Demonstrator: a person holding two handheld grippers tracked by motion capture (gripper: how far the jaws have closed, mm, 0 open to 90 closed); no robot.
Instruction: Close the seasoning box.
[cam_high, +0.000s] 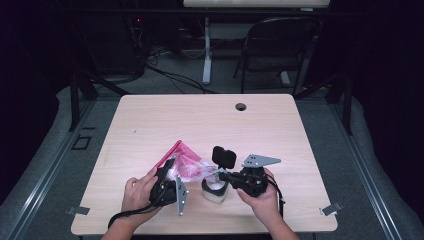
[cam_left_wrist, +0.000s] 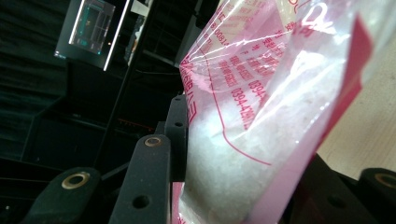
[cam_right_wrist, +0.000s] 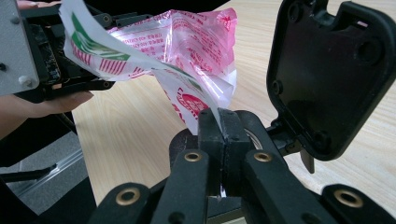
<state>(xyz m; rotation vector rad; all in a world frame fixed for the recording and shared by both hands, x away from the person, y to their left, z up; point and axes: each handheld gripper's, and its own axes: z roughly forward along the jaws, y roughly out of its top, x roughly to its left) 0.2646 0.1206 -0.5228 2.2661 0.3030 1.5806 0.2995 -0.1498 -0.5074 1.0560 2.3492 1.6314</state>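
A pink-printed clear plastic bag (cam_high: 187, 162) of white grains hangs over the front middle of the table. My left gripper (cam_high: 170, 172) is shut on its filled part, and the grains bulge between the jaws (cam_left_wrist: 243, 154). My right gripper (cam_high: 222, 176) is shut on a thin torn edge of the bag (cam_right_wrist: 196, 42), its fingertips (cam_right_wrist: 224, 123) pressed together on the film. Just below them stands a small white jar (cam_high: 214, 192) with its black flip lid (cam_high: 224, 156) raised. In the right gripper view the lid (cam_right_wrist: 331, 74) stands to the right of the jaws.
The wooden table (cam_high: 150, 125) has a cable hole (cam_high: 241, 106) near its far edge. A folding chair (cam_high: 280, 45) and a desk leg (cam_high: 206, 50) stand beyond it. Metal clips sit at the front corners (cam_high: 330, 209). Dark floor surrounds the table.
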